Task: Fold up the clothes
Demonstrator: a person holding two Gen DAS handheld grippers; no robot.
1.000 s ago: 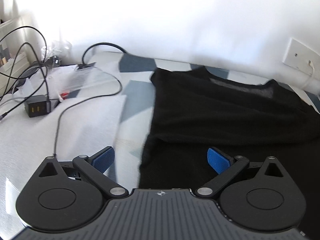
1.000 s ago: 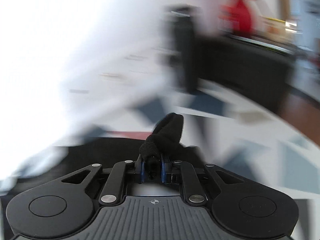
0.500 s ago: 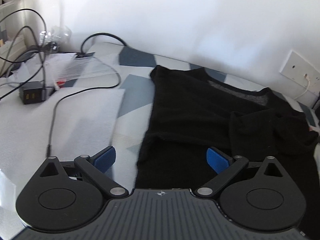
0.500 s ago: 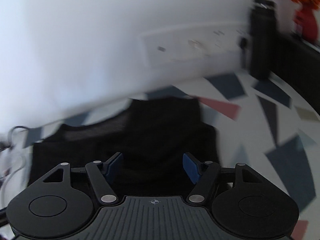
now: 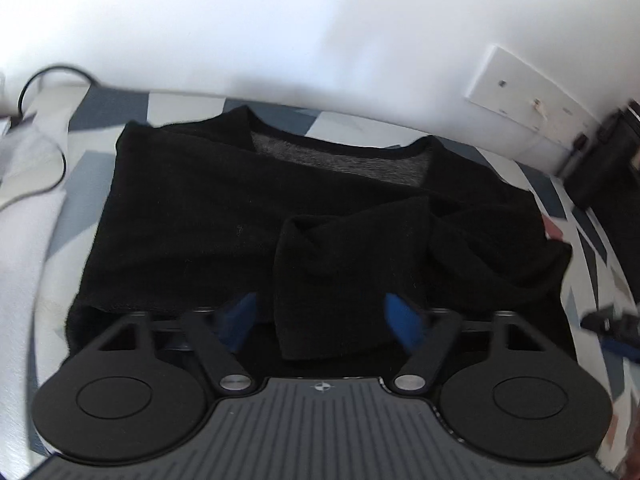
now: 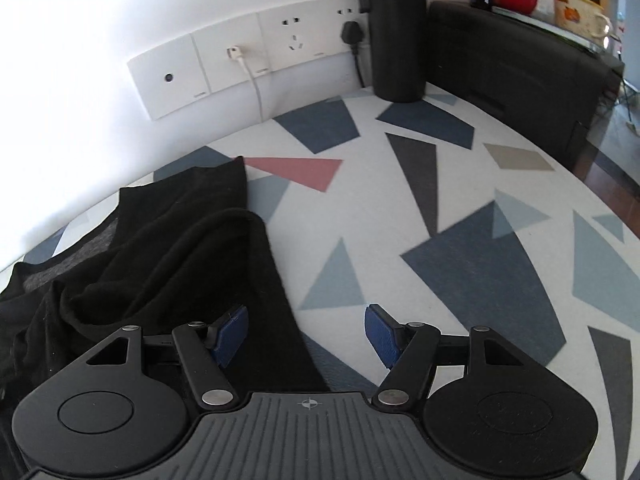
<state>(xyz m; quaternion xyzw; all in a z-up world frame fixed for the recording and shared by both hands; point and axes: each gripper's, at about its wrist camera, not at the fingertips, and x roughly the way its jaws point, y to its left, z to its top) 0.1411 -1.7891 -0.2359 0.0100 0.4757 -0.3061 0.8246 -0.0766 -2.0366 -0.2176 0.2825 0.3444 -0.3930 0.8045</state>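
The black sweater (image 5: 208,216) lies flat on the patterned table (image 6: 460,208); it is soft and limp. The left gripper (image 5: 320,320) is closing around the folded sleeve (image 5: 344,280), the best place to grasp; the right gripper (image 6: 306,336) is released

Bright daylight throughout, strongest from ten to twelve o'clock, bleaching the white wall (image 5: 280,28) to glare with no texture. Left wrist view smeared by motion blur, worst at three and nine o'clock; blue pads (image 5: 402,322) soft and streaked. Black garment (image 5: 192,216) almost featureless, folds barely readable. Right wrist view sharp, patterned tablecloth (image 6: 440,208) crisp, only faint soft shadows under the cloth's edge. Heavy fisheye bending at all rims, dark vignetted corners, wall socket panel (image 6: 240,68) visibly curved.
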